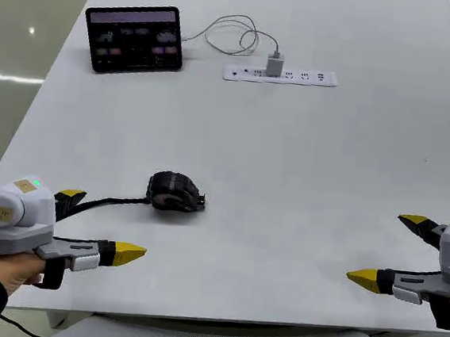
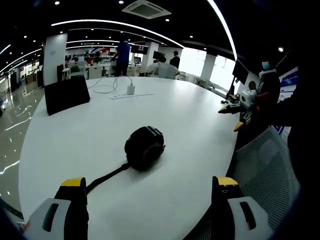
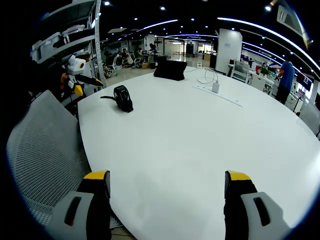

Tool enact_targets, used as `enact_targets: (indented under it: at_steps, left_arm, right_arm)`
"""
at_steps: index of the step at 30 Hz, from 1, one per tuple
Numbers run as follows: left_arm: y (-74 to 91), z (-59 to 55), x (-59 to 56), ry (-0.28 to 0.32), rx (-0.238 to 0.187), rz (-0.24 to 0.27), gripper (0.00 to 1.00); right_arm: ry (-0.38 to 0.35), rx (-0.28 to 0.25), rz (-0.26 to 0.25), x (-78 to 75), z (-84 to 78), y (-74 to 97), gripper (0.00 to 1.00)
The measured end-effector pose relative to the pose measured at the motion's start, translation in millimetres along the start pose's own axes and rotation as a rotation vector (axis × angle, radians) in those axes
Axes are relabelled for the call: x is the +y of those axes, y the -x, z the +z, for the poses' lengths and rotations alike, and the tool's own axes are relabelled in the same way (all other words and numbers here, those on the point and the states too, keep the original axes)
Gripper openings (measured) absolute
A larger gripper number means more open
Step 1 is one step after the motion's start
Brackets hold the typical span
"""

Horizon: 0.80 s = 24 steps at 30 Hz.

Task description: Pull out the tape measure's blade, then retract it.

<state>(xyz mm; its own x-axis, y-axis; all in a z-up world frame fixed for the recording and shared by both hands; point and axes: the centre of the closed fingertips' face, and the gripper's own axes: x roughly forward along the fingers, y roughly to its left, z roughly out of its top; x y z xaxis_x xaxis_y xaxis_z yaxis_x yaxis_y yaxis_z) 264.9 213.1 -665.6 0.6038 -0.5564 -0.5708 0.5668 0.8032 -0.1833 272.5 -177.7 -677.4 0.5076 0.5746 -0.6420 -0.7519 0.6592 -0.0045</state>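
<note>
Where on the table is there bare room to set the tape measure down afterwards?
The widest bare stretch of table runs from the tape measure across to the right gripper, up to the power strip. Crowded: the far side, with tablet, cable and strip; also near the left gripper, where the strap trails.

open office | white table [image 1: 287,182] | tablet [image 1: 135,39] | power strip [image 1: 280,75] | ceiling spotlights [image 3: 163,8]

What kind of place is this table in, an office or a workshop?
Most likely an open-plan office or showroom: a large white table with a tablet and power strip, rows of ceiling lights, and people among desks in the background.
</note>
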Motion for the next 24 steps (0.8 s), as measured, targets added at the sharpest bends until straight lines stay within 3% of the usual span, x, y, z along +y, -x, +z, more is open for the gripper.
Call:
enact_targets:
  at_steps: [7, 16, 24]
  left_arm:
    - [4.0, -1.3, 1.7, 0.004, 0.002, 0.002, 1.0]
    - [4.9, -3.8, 3.0, 0.012, 0.011, 0.01, 1.0]
    - [5.7, 0.5, 3.7, 0.029, -0.001, 0.01, 1.0]
  right_arm:
    - [0.02, 0.015, 0.014, -2.2, -2.6, 2.7, 1.0]
    - [0.013, 0.015, 0.012, -2.5, -4.1, 5.5, 1.0]
    - [0.018, 0.026, 0.018, 0.4, -7.8, 4.9, 1.0]
